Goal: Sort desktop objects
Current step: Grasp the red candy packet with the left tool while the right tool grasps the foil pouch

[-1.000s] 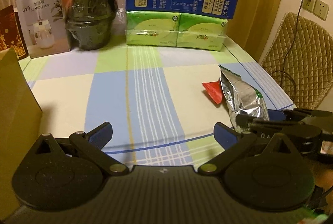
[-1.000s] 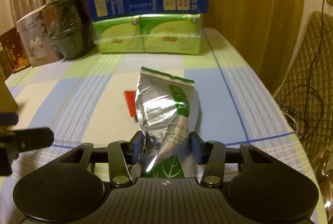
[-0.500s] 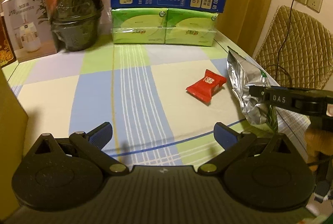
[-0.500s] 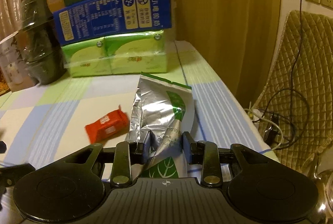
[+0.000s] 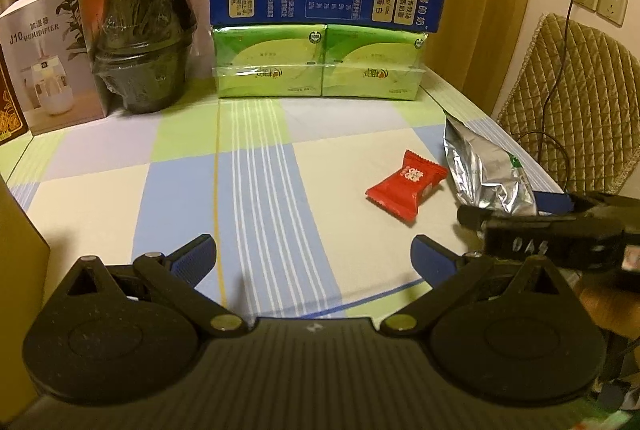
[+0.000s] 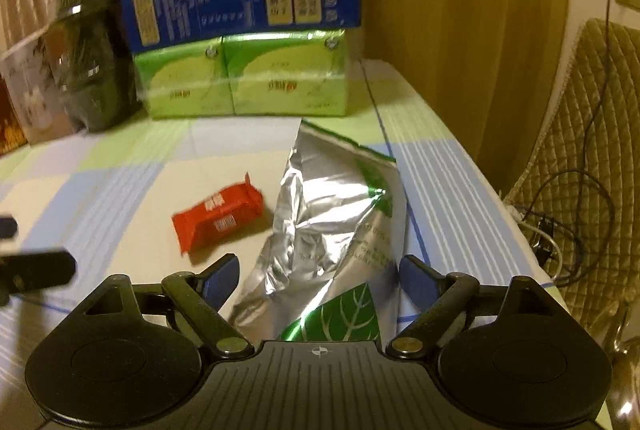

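Surface (image 5: 100,190), checked cloth, fills mid-frame in both wrist views; cartons and packs stacked along the top edge.

Foil bag (image 6: 332,222): lies flat near the surface's right edge, long axis running straight away from the right gripper (image 6: 318,276), torn mouth at the far end, leaf-printed base at bottom centre of the right wrist view. Right jaws are opening; the bag's near end sits between them but the pads look clear of it on both sides, so it reads as released, not pinched.

Red candy packet (image 5: 406,184): just left of the bag, apart from it, long axis slanted low-left to upper-right.

Left gripper (image 5: 314,256): jaws spread wide, nothing between them. The packet lies ahead and right of its centreline.

My read: the right gripper is nearer the packet, a short shift left. The left one needs a longer reach to the right.
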Motion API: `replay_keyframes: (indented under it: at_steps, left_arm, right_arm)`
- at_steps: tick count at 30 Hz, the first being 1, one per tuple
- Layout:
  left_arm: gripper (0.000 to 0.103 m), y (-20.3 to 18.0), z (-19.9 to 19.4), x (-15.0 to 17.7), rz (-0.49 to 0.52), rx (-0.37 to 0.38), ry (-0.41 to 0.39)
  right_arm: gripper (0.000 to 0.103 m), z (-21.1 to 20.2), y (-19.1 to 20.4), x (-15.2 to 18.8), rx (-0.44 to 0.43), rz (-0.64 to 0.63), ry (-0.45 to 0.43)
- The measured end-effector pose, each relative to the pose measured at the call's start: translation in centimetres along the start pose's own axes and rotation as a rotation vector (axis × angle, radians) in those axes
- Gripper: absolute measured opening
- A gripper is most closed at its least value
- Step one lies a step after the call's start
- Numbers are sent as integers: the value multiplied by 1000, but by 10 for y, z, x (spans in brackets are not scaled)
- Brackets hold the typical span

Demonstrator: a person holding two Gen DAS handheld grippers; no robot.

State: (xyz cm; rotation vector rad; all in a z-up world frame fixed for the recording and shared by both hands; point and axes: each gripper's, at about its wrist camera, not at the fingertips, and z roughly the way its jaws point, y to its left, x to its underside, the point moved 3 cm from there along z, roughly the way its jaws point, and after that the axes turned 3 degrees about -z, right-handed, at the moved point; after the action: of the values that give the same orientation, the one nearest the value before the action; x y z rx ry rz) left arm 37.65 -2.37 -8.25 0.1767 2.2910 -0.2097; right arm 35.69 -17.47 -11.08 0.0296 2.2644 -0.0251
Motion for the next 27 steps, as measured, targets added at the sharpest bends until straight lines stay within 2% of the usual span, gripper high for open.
replay_keyframes:
  at_steps: [1, 3, 8, 13, 16, 18, 22, 25, 26, 27]
  left_arm:
    - [102, 0, 1, -1, 0, -4, -3]
    - [102, 1, 4, -4, -6, -9, -2]
    - [102, -13, 22, -15, -1, 20, -7]
    - [101, -45, 47, -26, 128, 61, -3]
    - [88, -56, 66, -28, 177, 113, 22]
    - [75, -61, 76, -28, 210, 134, 34]
    - [72, -65, 90, -30, 253, 188, 41]
    - [57, -69, 95, -29, 285, 234, 49]
    - [47, -70, 96, -28, 293, 243, 53]
    - [42, -71, 97, -27, 297, 248, 57]
  right_arm:
    - [71, 1, -2, 0, 4, 4, -3]
    - [51, 1, -6, -1, 0, 15, -9]
    - [45, -1, -17, -6, 2, 65, -15]
    - [45, -2, -25, -6, 7, 92, -22]
    - [45, -4, -29, -5, 4, 98, -22]
    - [45, -4, -30, -5, -1, 102, -24]
    - [45, -5, -30, -3, -3, 100, -27]
    - [45, -5, -30, -3, 0, 92, -28]
    - [45, -4, -30, -3, 0, 92, -28]
    - [45, -4, -30, -3, 0, 91, -28]
